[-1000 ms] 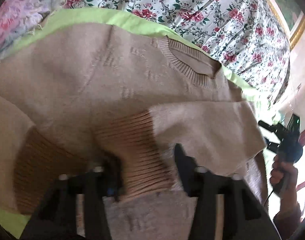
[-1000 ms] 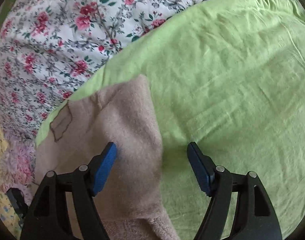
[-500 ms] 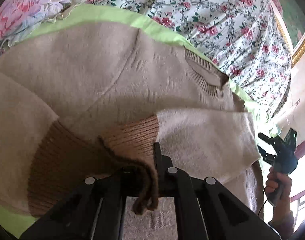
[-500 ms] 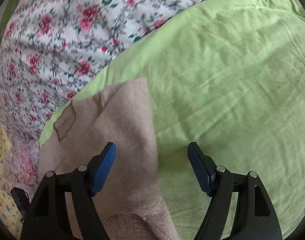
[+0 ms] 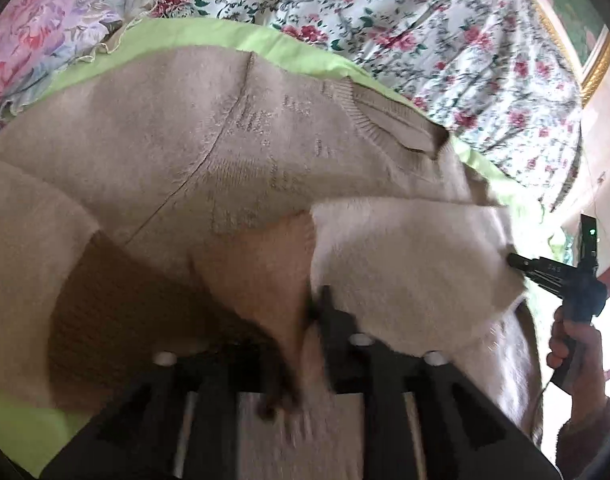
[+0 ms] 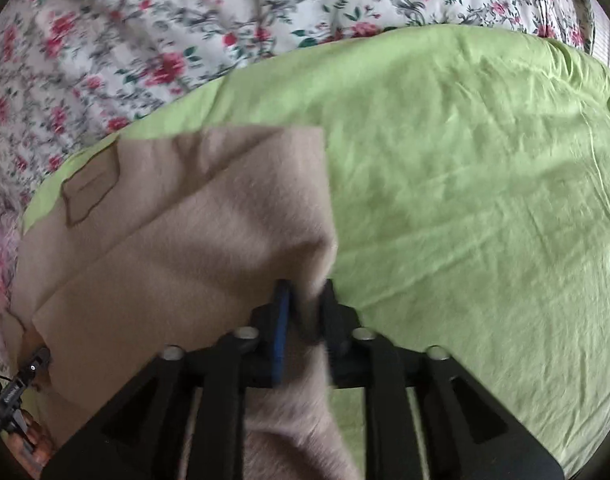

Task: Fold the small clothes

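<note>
**Desk:** What does the left gripper [image 5: 305, 320] have?

**Photographer:** Its jaws are pressed together on the darker ribbed cuff [image 5: 265, 272] of a beige knit sweater [image 5: 177, 148]. The cuff bunches up between the black fingers and hangs down past them. The frame is smeared low down, so I cannot say how deep the cloth sits in the jaws.

**Desk:** And the right gripper [image 6: 305, 312]?

**Photographer:** Also clamped, pinching the edge of the sweater [image 6: 193, 240] between its blue-padded finger [image 6: 281, 320] and the black one beside it. Fabric trails down between the finger arms towards the lens.

**Desk:** Where does the garment lie?

**Photographer:** Spread on a lime-green sheet [image 6: 465, 200], which sits on a bedspread printed with red roses [image 6: 145, 20]. In the left wrist view the ribbed neckline [image 5: 385, 120] points towards the far side, and a paler sleeve [image 5: 405, 264] is folded across the body next to the cuff. A second ribbed band [image 5: 117, 300] shows at lower left.

**Desk:** Anything at the margins?

**Photographer:** The right hand [image 5: 573, 344] grips its black tool at the right edge of the left wrist view, at the tip of the folded sleeve. A pink ruffled pillow [image 5: 33, 40] rests at upper left, and a gilt picture frame [image 5: 593, 64] hangs at upper right.
</note>
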`<action>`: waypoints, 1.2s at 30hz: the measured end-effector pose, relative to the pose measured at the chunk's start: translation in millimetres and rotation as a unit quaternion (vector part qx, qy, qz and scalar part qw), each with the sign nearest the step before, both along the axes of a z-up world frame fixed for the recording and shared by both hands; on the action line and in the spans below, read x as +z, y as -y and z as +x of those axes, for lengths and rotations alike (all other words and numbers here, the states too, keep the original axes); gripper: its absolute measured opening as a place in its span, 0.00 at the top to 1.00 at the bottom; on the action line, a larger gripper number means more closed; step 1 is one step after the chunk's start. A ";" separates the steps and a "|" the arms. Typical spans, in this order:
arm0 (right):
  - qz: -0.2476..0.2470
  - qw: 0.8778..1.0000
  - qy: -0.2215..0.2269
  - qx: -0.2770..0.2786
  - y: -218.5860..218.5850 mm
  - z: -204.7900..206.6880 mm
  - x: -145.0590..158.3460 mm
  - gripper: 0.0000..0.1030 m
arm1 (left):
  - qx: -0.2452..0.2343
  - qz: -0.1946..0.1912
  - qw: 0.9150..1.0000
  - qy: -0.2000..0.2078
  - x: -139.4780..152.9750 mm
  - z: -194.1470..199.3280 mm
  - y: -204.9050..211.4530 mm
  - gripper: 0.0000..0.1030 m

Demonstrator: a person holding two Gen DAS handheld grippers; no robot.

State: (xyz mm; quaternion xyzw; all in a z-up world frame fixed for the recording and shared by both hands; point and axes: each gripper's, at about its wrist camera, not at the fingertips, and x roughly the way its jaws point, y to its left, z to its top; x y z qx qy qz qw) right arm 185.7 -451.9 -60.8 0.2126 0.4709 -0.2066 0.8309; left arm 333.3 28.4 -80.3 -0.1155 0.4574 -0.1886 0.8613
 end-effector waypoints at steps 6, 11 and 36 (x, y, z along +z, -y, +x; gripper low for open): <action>0.045 0.992 0.114 0.005 -40.9 -52.3 37.1 0.20 | 0.025 0.068 0.996 0.061 25.6 -54.2 -44.2 0.24; 0.118 0.983 0.135 0.047 -95.1 -72.6 33.8 0.20 | 0.002 0.119 0.992 0.051 17.2 -62.1 -51.3 0.19; 0.179 0.967 0.149 0.098 -154.7 -114.3 24.5 0.41 | 0.035 -0.029 0.994 0.101 96.3 -47.2 -67.2 0.94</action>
